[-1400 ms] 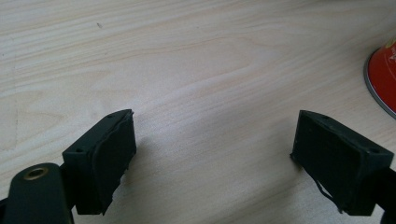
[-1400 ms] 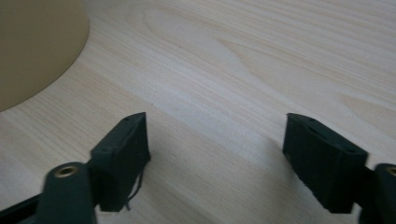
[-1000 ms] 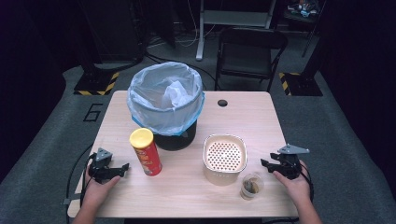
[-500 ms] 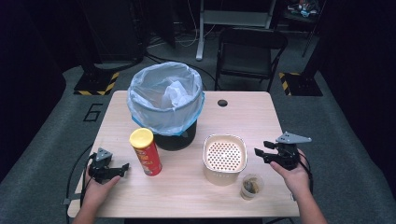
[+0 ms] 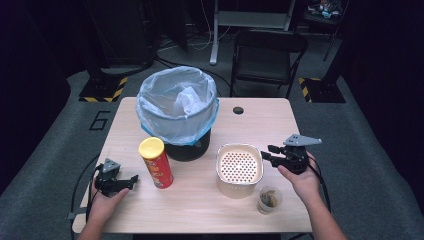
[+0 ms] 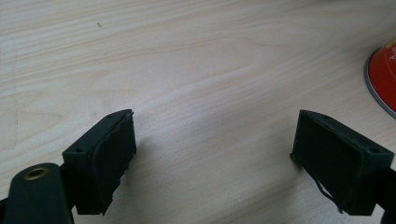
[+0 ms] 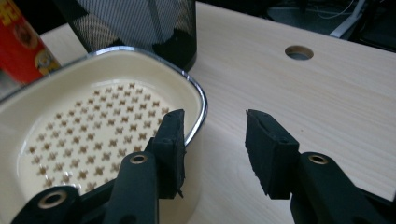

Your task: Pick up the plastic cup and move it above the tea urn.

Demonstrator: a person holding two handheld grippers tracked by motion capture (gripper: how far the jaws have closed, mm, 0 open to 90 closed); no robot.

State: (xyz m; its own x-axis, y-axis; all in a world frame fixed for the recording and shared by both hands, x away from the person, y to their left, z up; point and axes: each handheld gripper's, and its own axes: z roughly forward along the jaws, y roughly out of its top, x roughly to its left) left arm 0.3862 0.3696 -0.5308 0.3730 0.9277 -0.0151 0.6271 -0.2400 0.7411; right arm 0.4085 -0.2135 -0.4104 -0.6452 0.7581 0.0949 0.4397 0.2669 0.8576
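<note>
One cream strainer point(image 5: 239, 169) with a perforated floor sits on the table point(image 5: 200, 205), at about 4 o'clock from the bin point(image 5: 178, 114) and well to the right of the red can point(image 5: 155, 162). Just at its 3 o'clock edge hovers the right gripper point(image 5: 264, 153), jaws parted and empty; in the right gripper view the gripper point(image 7: 215, 135) straddles the strainer's point(image 7: 93, 135) chrome rim, one jaw over the inside of the wall and the other over bare wood outside it, though contact cannot be told. At 5 o'clock from the strainer, near the table's front edge, stands a small clear cup point(image 5: 270, 199) with something brown inside, just beside the right hand point(image 5: 302, 181). The left gripper point(image 5: 134, 178) rests low at the table's 8 o'clock corner, jaws wide apart and holding nothing, pointing toward the can; in the left gripper view point(image 6: 212, 149) the can's point(image 6: 384, 77) red base shows at 2 o'clock. A cable hole point(image 5: 238, 110) lies at 3 o'clock from the bin.
</note>
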